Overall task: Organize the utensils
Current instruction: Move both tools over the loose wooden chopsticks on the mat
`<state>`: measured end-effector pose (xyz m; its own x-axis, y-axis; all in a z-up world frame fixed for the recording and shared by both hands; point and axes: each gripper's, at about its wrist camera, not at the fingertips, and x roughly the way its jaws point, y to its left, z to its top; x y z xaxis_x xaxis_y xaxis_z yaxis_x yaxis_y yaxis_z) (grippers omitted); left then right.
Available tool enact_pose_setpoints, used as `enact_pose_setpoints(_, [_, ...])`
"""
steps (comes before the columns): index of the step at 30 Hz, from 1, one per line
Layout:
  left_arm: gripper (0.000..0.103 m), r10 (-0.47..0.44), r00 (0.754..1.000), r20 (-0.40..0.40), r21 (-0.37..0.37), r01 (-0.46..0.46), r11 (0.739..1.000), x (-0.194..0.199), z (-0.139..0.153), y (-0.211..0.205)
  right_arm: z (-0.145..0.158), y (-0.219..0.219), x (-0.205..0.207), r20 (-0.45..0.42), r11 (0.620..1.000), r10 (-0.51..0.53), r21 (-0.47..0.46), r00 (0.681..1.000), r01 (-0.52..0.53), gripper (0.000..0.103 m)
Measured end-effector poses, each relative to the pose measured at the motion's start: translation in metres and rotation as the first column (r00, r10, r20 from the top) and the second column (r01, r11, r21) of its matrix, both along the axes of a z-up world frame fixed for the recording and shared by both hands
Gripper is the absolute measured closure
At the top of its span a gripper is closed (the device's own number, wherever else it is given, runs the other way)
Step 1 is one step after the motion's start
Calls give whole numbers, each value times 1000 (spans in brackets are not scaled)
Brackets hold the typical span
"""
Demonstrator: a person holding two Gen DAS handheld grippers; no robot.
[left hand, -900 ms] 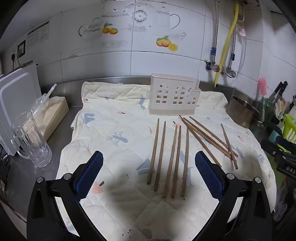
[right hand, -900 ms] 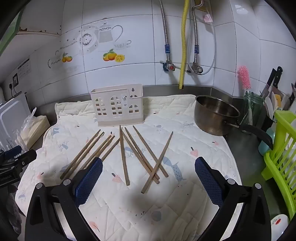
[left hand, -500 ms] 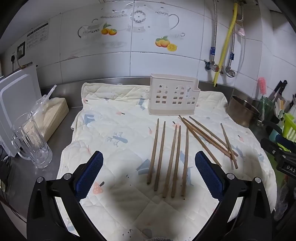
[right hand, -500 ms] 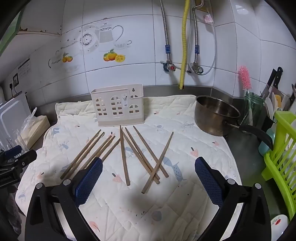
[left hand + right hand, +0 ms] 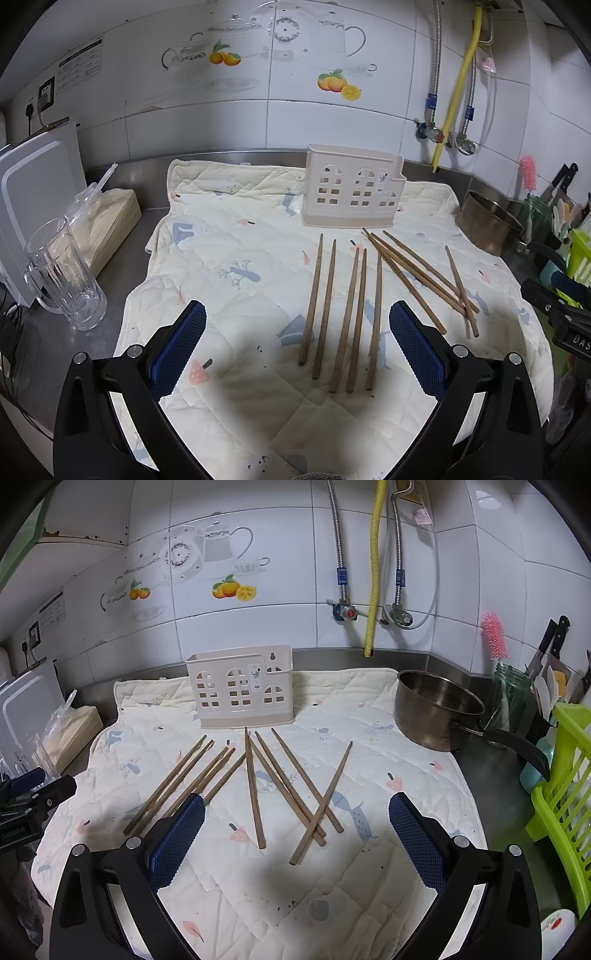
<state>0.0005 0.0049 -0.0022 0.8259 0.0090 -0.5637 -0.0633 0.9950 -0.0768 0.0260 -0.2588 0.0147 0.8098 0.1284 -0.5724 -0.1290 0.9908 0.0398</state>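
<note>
Several brown wooden chopsticks [image 5: 347, 310] lie on a quilted cream mat [image 5: 236, 258]: one group side by side, another group [image 5: 288, 786] fanned and crossing to their right. A cream plastic utensil holder [image 5: 352, 186] with window cut-outs stands upright behind them, also seen in the right wrist view as the holder [image 5: 240, 685]. My left gripper [image 5: 297, 343] hovers open above the near ends of the parallel chopsticks, holding nothing. My right gripper [image 5: 295, 834] hangs open over the crossed chopsticks, also empty.
A glass mug [image 5: 62, 275], a wrapped pack [image 5: 107, 221] and a white board [image 5: 33, 192] stand left of the mat. A steel saucepan [image 5: 439, 709] sits at the right, with a jar holding a pink brush [image 5: 506, 694], knives and a green rack [image 5: 565, 797] beyond.
</note>
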Motion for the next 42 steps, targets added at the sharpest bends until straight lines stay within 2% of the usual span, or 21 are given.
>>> enact_pose_setpoints(42, [5,5,1000,-7,-1,-5,1000,0,-1,2,-3,5,-3,3,1000,12,7,1000,-12,6])
